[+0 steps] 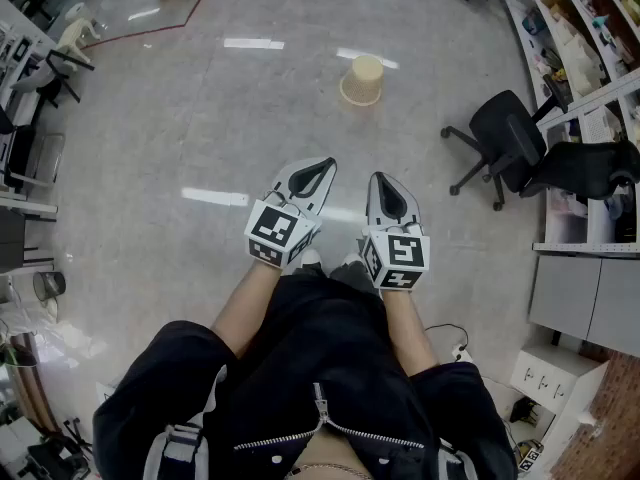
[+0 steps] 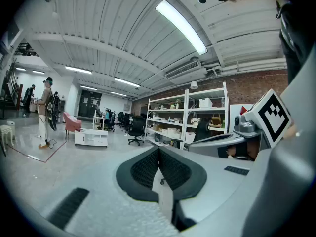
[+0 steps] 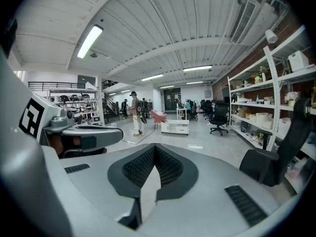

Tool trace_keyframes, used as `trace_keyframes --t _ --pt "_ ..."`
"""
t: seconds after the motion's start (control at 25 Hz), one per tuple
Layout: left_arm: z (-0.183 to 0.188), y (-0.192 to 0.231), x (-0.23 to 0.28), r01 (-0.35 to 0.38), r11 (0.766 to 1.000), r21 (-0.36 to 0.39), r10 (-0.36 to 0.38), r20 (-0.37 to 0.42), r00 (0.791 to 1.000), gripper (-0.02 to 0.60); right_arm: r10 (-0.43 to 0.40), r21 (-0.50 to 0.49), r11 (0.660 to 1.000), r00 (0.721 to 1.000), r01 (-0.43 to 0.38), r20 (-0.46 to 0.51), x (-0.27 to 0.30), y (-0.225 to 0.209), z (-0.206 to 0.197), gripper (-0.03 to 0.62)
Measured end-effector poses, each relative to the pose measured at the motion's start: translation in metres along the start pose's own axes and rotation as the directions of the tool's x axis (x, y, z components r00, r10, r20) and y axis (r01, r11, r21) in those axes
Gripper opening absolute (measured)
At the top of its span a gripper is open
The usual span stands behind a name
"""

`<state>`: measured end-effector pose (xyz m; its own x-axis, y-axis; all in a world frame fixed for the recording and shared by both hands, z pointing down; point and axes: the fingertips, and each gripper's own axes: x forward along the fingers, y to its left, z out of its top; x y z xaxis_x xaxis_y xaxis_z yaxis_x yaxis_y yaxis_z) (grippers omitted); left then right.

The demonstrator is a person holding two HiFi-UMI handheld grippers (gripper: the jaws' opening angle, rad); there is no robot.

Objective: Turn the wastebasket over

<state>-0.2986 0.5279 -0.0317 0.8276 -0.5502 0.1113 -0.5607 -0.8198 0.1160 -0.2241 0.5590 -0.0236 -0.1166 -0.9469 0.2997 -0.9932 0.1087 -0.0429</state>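
Wastebasket (image 1: 362, 80), beige and tapered, stands on the grey floor (image 1: 200, 138) with its wider end down, well ahead of both grippers in the head view; the left gripper (image 1: 322, 166) and right gripper (image 1: 381, 180) are held side by side in front of the person's dark jacket (image 1: 320, 368), and a black office chair (image 1: 503, 140) stands off to the right. Left gripper view: jaws pressed together on nothing, white shelves (image 2: 190, 117) beyond. Right gripper view: jaws likewise pressed together, empty.
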Motion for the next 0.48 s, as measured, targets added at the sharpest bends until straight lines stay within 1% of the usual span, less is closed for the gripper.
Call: trace_keyframes --t 0.16,0.28,0.48 --pt "0.0014 0.0031 0.0017 0.003 1.000 0.001 -0.003 0.007 1.000 0.005 0.002 0.007 1.000 1.000 -0.002 0.011 0.0017 0.0015 0.0006 0.009" --pt "0.0012 0.0026 0.0015 0.007 1.000 0.001 -0.007 0.008 1.000 0.005 0.025 0.030 0.999 0.999 -0.026 0.033 -0.0002 0.0050 0.0026 0.009" --pt "0.0024 0.0000 0.0048 0.023 1.000 0.006 -0.023 0.009 1.000 0.005 0.029 0.021 0.999 0.999 -0.030 0.036 -0.0024 0.0061 0.0027 0.011"
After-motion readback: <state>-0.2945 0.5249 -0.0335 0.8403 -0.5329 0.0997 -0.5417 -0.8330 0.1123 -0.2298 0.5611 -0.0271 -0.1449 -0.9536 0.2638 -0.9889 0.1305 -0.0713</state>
